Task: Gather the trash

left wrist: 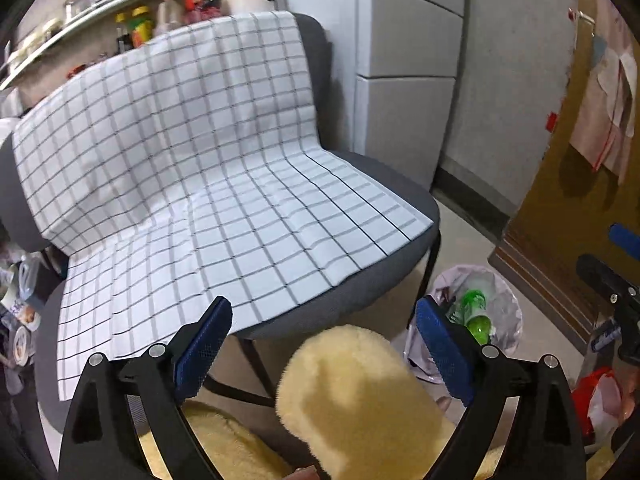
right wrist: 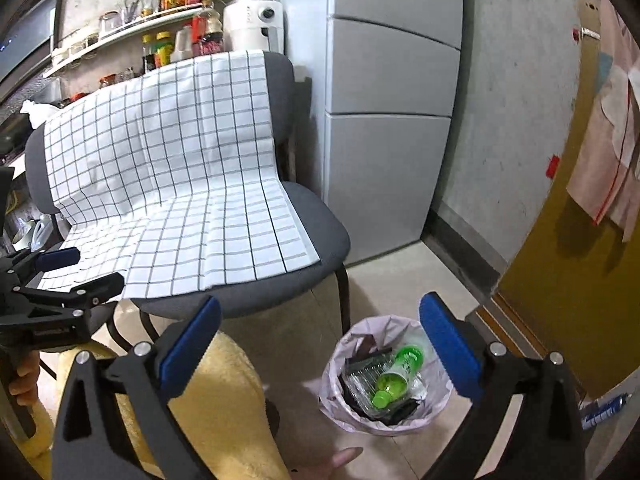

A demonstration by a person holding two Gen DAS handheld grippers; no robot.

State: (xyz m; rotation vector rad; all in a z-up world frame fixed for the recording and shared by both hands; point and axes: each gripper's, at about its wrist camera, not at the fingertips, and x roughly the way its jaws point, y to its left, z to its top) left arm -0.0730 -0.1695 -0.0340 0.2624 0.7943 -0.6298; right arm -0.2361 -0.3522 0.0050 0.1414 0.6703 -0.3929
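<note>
A small bin lined with a pale bag (right wrist: 336,376) stands on the floor right of the chair. In it lie a green bottle (right wrist: 396,376), clear plastic packaging and dark wrappers. My right gripper (right wrist: 320,346) hangs open above and left of the bin, nothing between its blue pads. My left gripper (left wrist: 324,344) is also open and empty, over the chair's front edge and a yellow fleece leg (left wrist: 360,400). The bin (left wrist: 508,320) and green bottle (left wrist: 474,312) show just beyond its right finger. Each view catches the other gripper at its edge: the left gripper (right wrist: 80,272), the right gripper (left wrist: 612,256).
A grey chair (right wrist: 320,236) draped with a white checked cloth (right wrist: 180,200) fills the middle. Behind it stand a grey fridge (right wrist: 392,80) and a shelf of jars (right wrist: 132,28). A wooden door (right wrist: 560,280) is on the right. A red bag (left wrist: 596,400) lies on the floor.
</note>
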